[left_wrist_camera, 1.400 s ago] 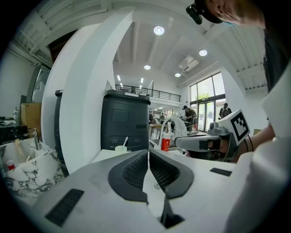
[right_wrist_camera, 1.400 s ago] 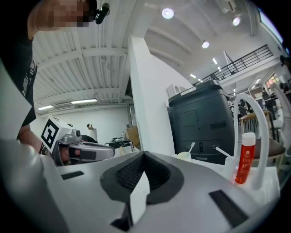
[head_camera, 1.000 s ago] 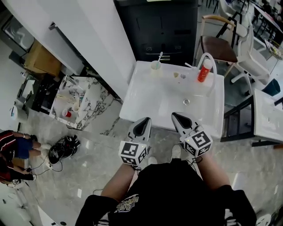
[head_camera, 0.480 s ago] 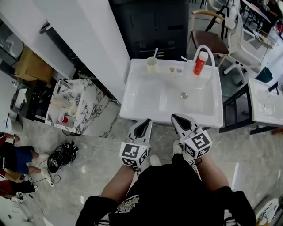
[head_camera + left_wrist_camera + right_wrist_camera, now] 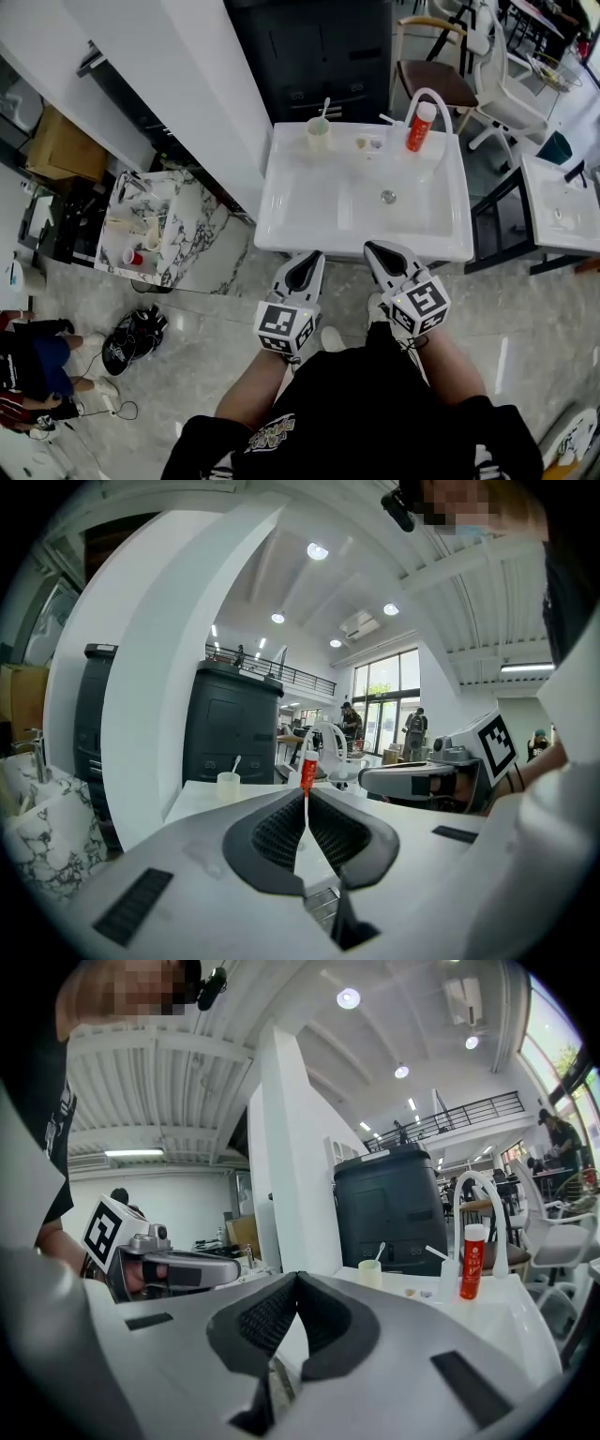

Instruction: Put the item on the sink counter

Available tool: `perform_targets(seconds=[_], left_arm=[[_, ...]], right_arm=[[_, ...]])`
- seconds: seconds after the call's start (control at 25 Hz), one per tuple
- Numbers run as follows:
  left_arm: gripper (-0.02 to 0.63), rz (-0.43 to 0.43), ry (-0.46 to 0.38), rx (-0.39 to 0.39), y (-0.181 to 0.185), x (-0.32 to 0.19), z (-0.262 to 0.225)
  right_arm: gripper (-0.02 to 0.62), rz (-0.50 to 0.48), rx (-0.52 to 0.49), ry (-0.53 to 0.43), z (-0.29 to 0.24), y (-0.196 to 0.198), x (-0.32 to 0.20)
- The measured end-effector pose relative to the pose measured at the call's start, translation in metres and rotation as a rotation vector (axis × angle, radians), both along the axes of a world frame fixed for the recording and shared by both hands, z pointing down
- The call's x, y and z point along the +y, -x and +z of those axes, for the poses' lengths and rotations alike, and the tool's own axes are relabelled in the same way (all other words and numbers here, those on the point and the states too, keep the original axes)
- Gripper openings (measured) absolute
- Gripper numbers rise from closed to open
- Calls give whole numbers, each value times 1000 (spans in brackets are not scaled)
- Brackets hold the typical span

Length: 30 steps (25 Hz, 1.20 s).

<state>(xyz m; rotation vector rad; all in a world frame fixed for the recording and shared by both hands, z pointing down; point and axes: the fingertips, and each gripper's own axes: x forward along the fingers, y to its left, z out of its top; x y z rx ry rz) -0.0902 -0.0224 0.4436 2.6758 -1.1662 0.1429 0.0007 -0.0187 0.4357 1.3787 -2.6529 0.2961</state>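
A white sink (image 5: 309, 202) stands ahead of me, with its basin drain (image 5: 388, 196) in the middle. On its back ledge are a pale cup holding a toothbrush (image 5: 319, 134), a red tube (image 5: 415, 127) (image 5: 472, 1260) beside the arched white tap (image 5: 433, 101), and small bits (image 5: 367, 142). My left gripper (image 5: 309, 255) (image 5: 307, 795) and right gripper (image 5: 373, 246) (image 5: 296, 1277) hover side by side just short of the sink's front rim. Both point at the sink, both are shut, and neither holds anything. Each shows in the other's view: the right gripper (image 5: 422, 778), the left gripper (image 5: 178, 1269).
A dark cabinet (image 5: 319, 47) stands behind the sink, a wooden chair (image 5: 441, 80) at back right. A white wall (image 5: 169, 84) and a cluttered marble stand (image 5: 155, 220) lie to the left. Another white table (image 5: 562, 206) is at right. A bag (image 5: 131, 326) lies on the floor.
The view has swung so the sink sits squarer and higher in the picture. Both grippers, once overlapping its front rim, now sit just before it. Both stay shut.
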Motion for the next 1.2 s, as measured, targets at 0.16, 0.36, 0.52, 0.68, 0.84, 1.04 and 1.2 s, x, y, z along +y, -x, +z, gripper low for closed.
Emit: perform_targets(seconds=[0.16, 0.36, 0.52, 0.68, 0.84, 1.04, 1.2], left_arm=[[23, 4, -5, 2, 3, 1, -2], [23, 5, -6, 6, 2, 4, -3], [23, 4, -8, 7, 2, 4, -4], [23, 2, -6, 5, 5, 4, -2], [23, 1, -7, 4, 6, 2, -2], [23, 3, -7, 3, 5, 2, -3], [23, 6, -11, 4, 4, 1, -3]], right_arm=[[54, 3, 7, -7, -2, 2, 1], [54, 5, 9, -9, -3, 2, 4], [54, 4, 8, -13, -5, 2, 4], [54, 0, 8, -11, -4, 5, 3], [54, 1, 9, -9, -2, 5, 2], [54, -1, 9, -9, -3, 5, 1], [54, -1, 13, -10, -3, 4, 0]])
